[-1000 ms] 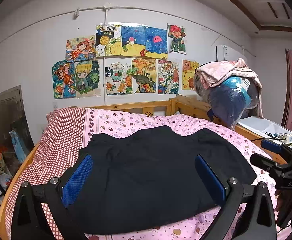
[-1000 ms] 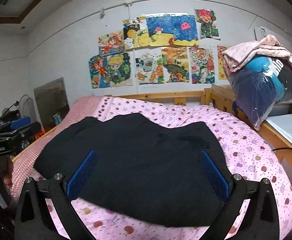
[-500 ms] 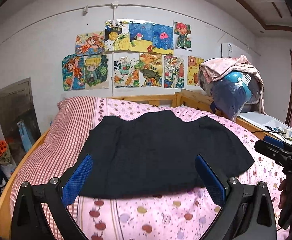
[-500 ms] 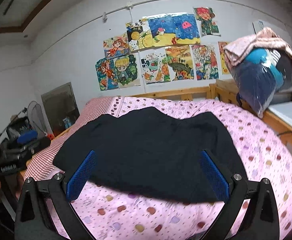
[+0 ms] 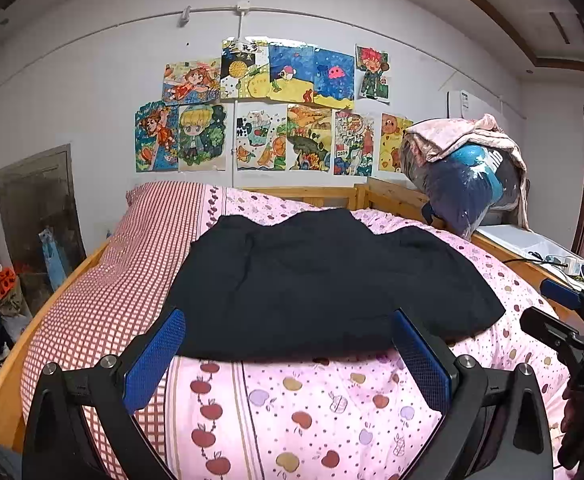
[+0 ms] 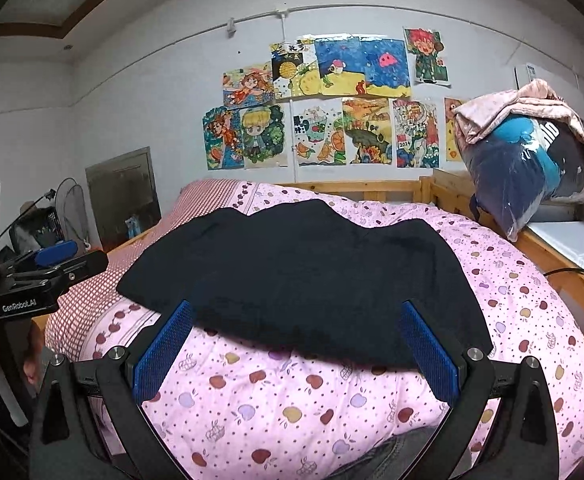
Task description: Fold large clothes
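We held both tools back from the bed with nothing in them: the left gripper [image 5: 288, 356] had its blue pads spread wide, and the right gripper [image 6: 295, 348] stood just as far apart, each hovering above the near part of the pink apple-print quilt [image 5: 292, 408]. Just past the fingertips lay the black garment [image 5: 323, 280], spread flat across the middle of the quilt, its near hem facing us and its far edge running in a wavy line toward the wooden bed frame [image 6: 371, 188]. We judged it soft, light and limp, likely to sag and bunch once lifted, so the near hem corners, left and right, looked the sensible places to pinch, one for each tool. It was plain dark cloth with no print we could make out and few creases; what kind of garment it was we could not tell. Behind it, a red checked sheet [image 5: 104, 280] covered the left side, and children's drawings [image 5: 268, 108] hung on the wall.
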{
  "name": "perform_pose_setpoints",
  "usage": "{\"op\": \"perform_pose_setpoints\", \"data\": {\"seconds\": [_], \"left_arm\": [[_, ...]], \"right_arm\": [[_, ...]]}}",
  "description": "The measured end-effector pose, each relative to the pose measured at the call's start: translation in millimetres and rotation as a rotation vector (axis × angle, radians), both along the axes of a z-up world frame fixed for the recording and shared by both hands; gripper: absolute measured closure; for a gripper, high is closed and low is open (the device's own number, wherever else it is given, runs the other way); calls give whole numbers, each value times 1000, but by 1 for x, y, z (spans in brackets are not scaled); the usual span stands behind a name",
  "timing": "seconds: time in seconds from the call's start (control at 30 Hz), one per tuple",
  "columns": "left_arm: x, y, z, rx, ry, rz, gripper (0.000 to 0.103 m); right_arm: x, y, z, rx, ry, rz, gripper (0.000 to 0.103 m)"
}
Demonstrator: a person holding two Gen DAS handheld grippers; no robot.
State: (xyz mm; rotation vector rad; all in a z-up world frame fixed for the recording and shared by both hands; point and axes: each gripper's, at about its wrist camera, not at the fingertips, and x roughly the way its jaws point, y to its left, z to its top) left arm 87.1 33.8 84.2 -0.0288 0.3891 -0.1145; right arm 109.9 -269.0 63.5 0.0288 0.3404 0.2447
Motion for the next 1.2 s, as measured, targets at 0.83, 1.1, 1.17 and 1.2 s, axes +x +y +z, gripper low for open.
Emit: {"op": "perform_pose_setpoints", "data": {"seconds": [0.83,1.1,1.17,1.2], "left_arm": [[-19,-13,-32,47,-3,-29,0],[-20,-15,-35,58,-1,-28,0],[-19,-15,-35,58,0,-29,0],[-19,-15,-35,58,-1,-29,0]], "right_arm": [[-19,-5,-27,-33,28,-49,2],[-15,-8,-33,-19,48,-55,2],[-14,-8,-35,-17,56,-56,2],[-14,-8,-35,-17,58,-56,2]]}}
